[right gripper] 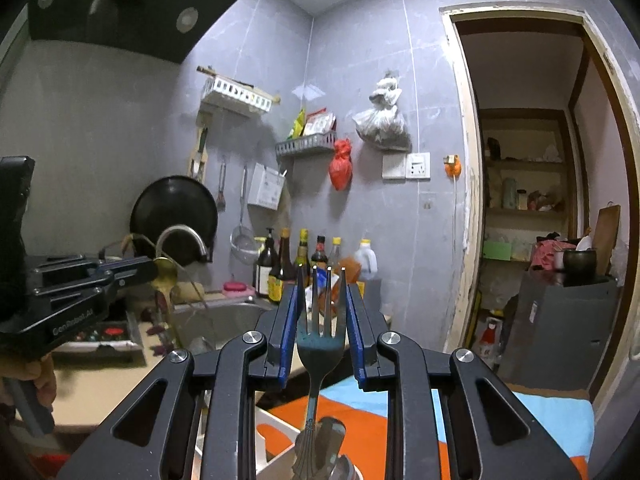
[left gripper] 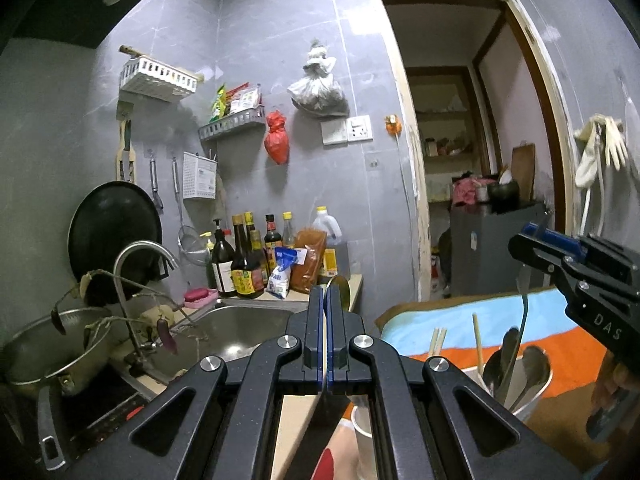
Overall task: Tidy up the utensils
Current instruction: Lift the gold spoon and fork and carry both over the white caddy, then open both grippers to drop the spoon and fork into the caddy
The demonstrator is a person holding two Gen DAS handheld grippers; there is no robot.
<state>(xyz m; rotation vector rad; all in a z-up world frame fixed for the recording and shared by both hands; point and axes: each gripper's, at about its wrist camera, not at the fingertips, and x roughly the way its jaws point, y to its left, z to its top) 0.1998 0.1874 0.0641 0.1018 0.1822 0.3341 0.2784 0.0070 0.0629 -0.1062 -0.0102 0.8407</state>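
Observation:
My left gripper (left gripper: 325, 300) is shut on a gold spoon (left gripper: 338, 286), seen edge-on between its blue pads; the spoon's bowl also shows in the right wrist view (right gripper: 165, 270). My right gripper (right gripper: 321, 300) grips a steel fork (right gripper: 320, 320) by its head, tines up, handle hanging down into a steel utensil cup (left gripper: 520, 376) that holds several spoons. In the left wrist view the right gripper (left gripper: 536, 246) stands above that cup with the fork's handle (left gripper: 522, 308) below it. Wooden chopsticks (left gripper: 438, 340) lie near the cup.
The cup stands on a blue and orange cloth (left gripper: 460, 320). A steel sink (left gripper: 240, 328) with a curved tap (left gripper: 136, 264) lies left, with sauce bottles (left gripper: 248, 256) behind it. A pot (left gripper: 52, 344) and a black pan (left gripper: 114, 228) are at far left. An open doorway (left gripper: 476, 160) is right.

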